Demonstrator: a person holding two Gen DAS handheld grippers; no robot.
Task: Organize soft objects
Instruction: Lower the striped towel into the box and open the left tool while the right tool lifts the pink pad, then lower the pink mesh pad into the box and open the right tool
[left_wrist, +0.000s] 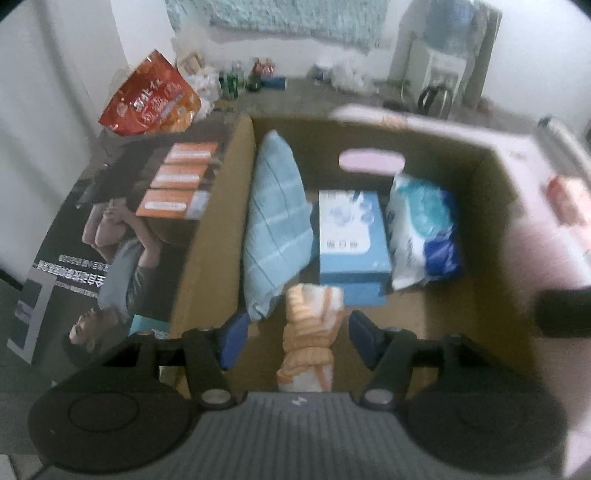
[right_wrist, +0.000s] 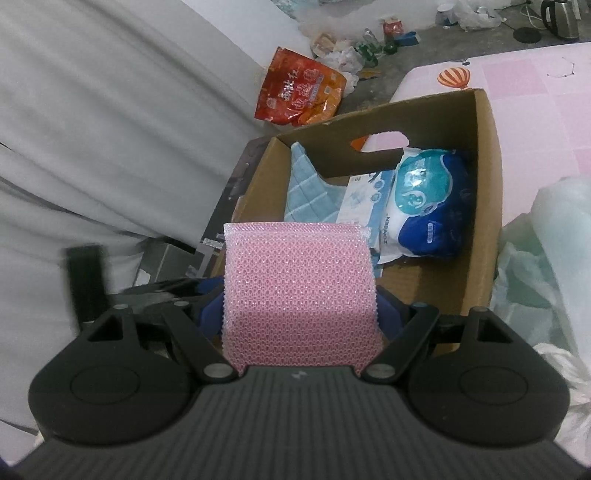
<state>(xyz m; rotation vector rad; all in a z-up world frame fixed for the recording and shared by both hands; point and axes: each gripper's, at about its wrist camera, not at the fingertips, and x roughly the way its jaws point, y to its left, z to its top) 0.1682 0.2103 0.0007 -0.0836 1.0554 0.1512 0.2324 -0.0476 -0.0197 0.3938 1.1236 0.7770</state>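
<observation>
- The left gripper (left_wrist: 295, 338) points down into an open cardboard box (left_wrist: 491, 206); its blue pads (left_wrist: 233, 339) stand spread, clear of an orange-and-white striped cloth (left_wrist: 310, 339) that lies bunched between them.
- Just ahead of those fingertips and to the left, a light blue checked towel (left_wrist: 275, 221) leans against the box's left wall.
- Ahead at the middle lies a pale blue tissue carton (left_wrist: 351, 236), and to its right a blue-and-white wipes pack (left_wrist: 424, 229), touching it.
- Outside the box on the left lies a printed flat carton (left_wrist: 122, 229), and beyond it a red snack bag (left_wrist: 151, 99).
- The right gripper (right_wrist: 299, 314) is pinching a pink mesh sponge (right_wrist: 299, 295) by its two side edges, the sponge filling the gap between the pads.
- Ahead of it sits the same box (right_wrist: 487, 155), with the towel (right_wrist: 310, 192) at left and the wipes pack (right_wrist: 428, 199) at right, on a pink patterned surface (right_wrist: 535, 88).
</observation>
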